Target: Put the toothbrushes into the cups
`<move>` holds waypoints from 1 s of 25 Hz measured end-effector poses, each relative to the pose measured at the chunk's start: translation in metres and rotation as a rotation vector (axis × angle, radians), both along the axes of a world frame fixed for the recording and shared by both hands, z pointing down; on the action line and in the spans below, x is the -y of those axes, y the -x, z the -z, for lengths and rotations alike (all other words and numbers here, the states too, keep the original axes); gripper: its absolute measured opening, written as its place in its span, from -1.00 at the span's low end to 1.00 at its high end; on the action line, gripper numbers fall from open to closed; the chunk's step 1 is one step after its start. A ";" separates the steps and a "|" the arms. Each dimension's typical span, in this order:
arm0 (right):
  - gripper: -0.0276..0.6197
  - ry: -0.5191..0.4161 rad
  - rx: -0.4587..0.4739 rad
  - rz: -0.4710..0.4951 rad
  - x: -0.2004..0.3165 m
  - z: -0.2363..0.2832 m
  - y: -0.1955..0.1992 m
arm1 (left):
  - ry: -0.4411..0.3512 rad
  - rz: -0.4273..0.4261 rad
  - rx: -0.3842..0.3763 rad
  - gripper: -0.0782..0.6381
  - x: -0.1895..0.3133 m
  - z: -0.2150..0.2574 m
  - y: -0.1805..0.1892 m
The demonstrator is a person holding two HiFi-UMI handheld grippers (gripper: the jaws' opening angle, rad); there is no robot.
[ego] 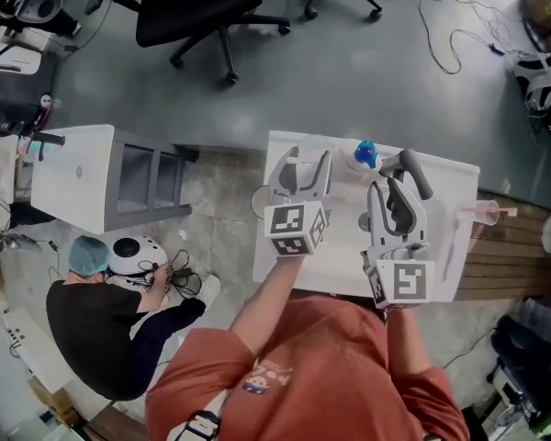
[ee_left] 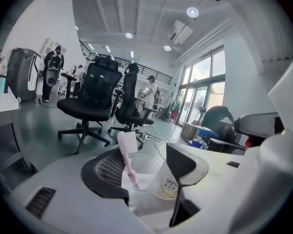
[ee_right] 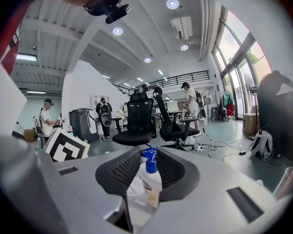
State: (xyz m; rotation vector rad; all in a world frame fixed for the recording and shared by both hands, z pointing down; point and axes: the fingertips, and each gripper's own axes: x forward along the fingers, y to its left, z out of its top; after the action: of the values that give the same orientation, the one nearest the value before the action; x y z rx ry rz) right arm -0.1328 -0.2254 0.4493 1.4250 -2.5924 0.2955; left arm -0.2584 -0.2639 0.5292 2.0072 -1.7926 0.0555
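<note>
Two hand-held grippers, each bearing a cube with square markers, are held level over a white tabletop [ego: 441,177] by a person in an orange-red shirt [ego: 331,356]. On the left gripper [ee_left: 146,155] the tongs stand wide open. Between them, touched by neither pad, is a clear plastic cup with a printed label [ee_left: 149,175]. A pink toothbrush with a white bristle head [ee_left: 128,155] stands in this cup, head uppermost, leaning toward the left pad. On the right gripper [ee_right: 149,152] the tongs are drawn close together and grip a small white spray bottle with a blue nozzle [ee_right: 151,184]; the bottle stands slightly tilted between the ribbed pads. Something clear shows just left of the bottle, too indistinct to identify. Near the right edge of the tabletop, well apart from both grippers, stands a second clear cup [ee_right: 286,182] with a pink stick rising out of it. Left of the tabletop, on the floor, are a white side cabinet with open grey compartments [ego: 73,168] and a crouching person in a black top and teal cap [ego: 87,315]. Beyond the tabletop lie a grey floor [ego: 349,72], black office chairs on castors [ego: 202,7] and loose cables [ego: 441,35]. Farther still, the gripper views show standing people, ceiling lights and tall windows.
</note>
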 end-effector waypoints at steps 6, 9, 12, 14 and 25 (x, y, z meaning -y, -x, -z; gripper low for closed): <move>-0.56 -0.010 0.016 0.005 -0.004 0.010 -0.005 | -0.045 0.020 0.034 0.09 -0.004 0.022 -0.002; -0.56 -0.017 0.024 0.012 -0.008 0.014 -0.007 | -0.071 0.035 0.081 0.15 -0.008 0.031 0.001; -0.56 -0.027 0.035 0.020 -0.012 0.018 -0.012 | -0.086 0.048 0.120 0.18 -0.011 0.040 0.001; -0.56 -0.020 0.038 0.011 -0.014 0.022 -0.018 | -0.093 0.061 0.135 0.18 -0.015 0.048 0.000; -0.56 -0.072 0.078 0.038 -0.036 0.047 -0.043 | -0.140 0.084 0.223 0.19 -0.048 0.084 -0.015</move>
State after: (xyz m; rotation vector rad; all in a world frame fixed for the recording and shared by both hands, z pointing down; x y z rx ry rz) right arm -0.0898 -0.1897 0.4019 1.4129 -2.7149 0.2602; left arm -0.2430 -0.2157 0.4449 2.0884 -2.0694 0.1368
